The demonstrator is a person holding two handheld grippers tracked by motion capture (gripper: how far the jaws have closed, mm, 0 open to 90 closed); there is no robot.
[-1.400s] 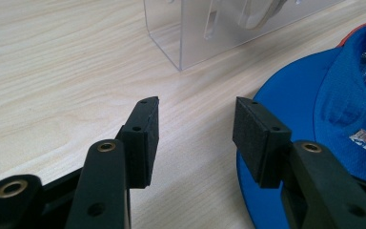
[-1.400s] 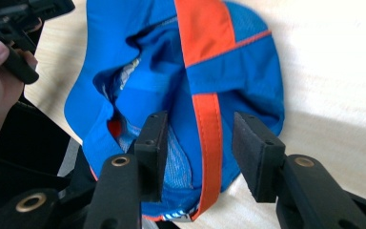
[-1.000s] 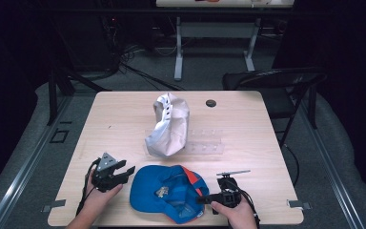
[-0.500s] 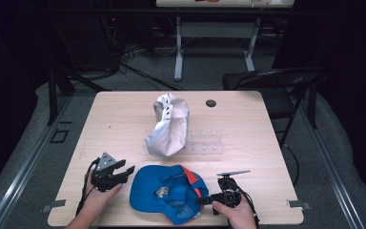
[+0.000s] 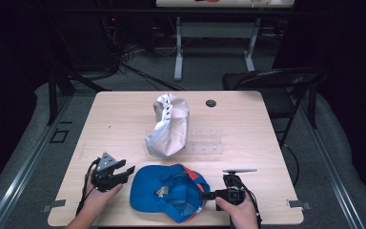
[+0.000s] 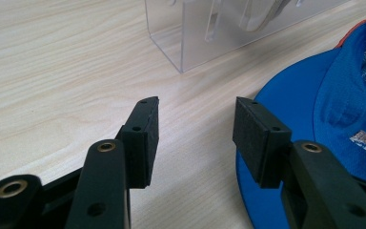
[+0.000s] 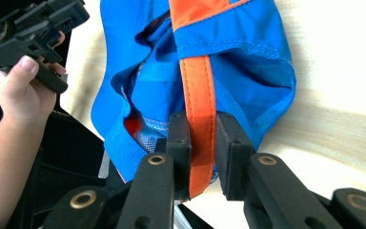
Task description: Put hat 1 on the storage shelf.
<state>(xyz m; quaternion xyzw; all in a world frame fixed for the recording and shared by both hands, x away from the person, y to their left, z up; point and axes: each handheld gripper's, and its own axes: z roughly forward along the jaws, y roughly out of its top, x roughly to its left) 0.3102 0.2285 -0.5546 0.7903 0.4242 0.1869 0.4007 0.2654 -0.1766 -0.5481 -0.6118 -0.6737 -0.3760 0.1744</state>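
Observation:
A blue cap (image 5: 167,191) with orange trim lies upside down at the table's front edge. My right gripper (image 5: 204,194) reaches in from the cap's right. Its jaws have just been closing, and the pads now pinch the cap's orange back strap (image 7: 198,90) in my right gripper (image 7: 202,138). My left gripper (image 5: 126,172) rests on the table just left of the cap's brim. In the left gripper view, that gripper (image 6: 195,129) is open with only bare wood between its pads. The blue brim (image 6: 305,95) lies to its right.
A silver-white cap (image 5: 167,125) hangs on a clear plastic rack (image 5: 205,143) at the table's middle, and the rack's end (image 6: 209,33) stands just beyond my left jaws. A small black disc (image 5: 211,103) lies at the back. A black folding chair (image 5: 271,86) stands off the back right corner.
Both hands and the blue cap stay where they were in the high view. The closing of the right jaws is too small to make out there.

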